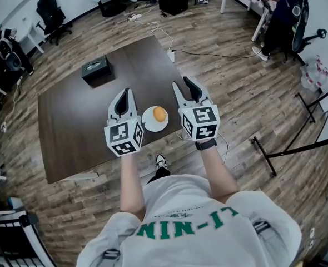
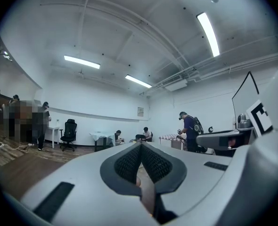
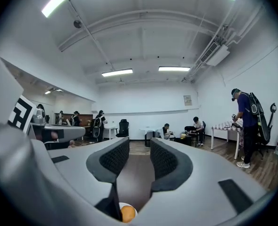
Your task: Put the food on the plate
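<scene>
The food, a round orange-brown piece, already lies on the plate, a little off its middle, and the plate sits on the bench near the edge closest to the person. By my reading, the placing is done and what remains is to pull away cleanly. The left gripper hangs just left of the plate and the right gripper just right of it, both held level and above it, neither touching it. The left gripper's fingers are together with nothing caught between them. The right gripper's fingers stand a little apart with only bare bench showing through the gap, and the food shows low down beneath them. To finish well, I would draw both grippers up and outward from the plate, not across it, so that no finger clips the rim or rolls the food off, and hold them steady and empty. By count there is one plate, one piece of food on it, one bench, two grippers, and one black box well beyond the plate toward the bench's far left.
</scene>
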Tool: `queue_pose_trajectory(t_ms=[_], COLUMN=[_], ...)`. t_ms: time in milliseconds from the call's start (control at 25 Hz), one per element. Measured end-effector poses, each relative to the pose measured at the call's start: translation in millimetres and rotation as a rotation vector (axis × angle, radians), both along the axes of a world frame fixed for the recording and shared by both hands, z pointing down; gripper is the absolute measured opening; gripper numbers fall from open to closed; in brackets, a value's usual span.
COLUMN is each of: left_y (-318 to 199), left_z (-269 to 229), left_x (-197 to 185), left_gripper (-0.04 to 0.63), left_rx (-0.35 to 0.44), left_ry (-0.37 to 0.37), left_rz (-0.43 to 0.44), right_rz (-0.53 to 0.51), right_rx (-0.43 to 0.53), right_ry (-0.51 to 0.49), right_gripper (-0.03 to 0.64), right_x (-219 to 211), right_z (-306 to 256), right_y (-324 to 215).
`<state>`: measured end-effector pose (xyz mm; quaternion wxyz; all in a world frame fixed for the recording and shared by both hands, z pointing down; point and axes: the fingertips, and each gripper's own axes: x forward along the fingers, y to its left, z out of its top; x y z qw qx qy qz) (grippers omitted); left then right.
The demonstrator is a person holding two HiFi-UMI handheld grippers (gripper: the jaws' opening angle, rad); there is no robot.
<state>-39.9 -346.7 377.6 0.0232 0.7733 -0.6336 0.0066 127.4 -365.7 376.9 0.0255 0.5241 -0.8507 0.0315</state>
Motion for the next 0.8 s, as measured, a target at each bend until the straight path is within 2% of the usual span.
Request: queue_pose_trajectory(t_ms=[280, 640, 800], left_y=[0, -2, -4], left_z=[-6, -8, -10], left_x=[-5, -5, -10], left_gripper=[0.013, 0.014, 0.013], left_rx=[0.003, 0.008, 0.011], left_ry=[0.016, 0.019, 0.019], left_rz=[-0.011, -0.015, -0.015], right_rz=[-0.018, 0.004, 0.007], right_rx=[-0.006, 0.029, 0.021], right_ry=[-0.088, -0.03, -0.003], right_gripper=[0.097, 0.02, 0.017], right_x=[-3, -4, -10], right_z=[-11, -16, -12], right_y=[-1, -4, -6])
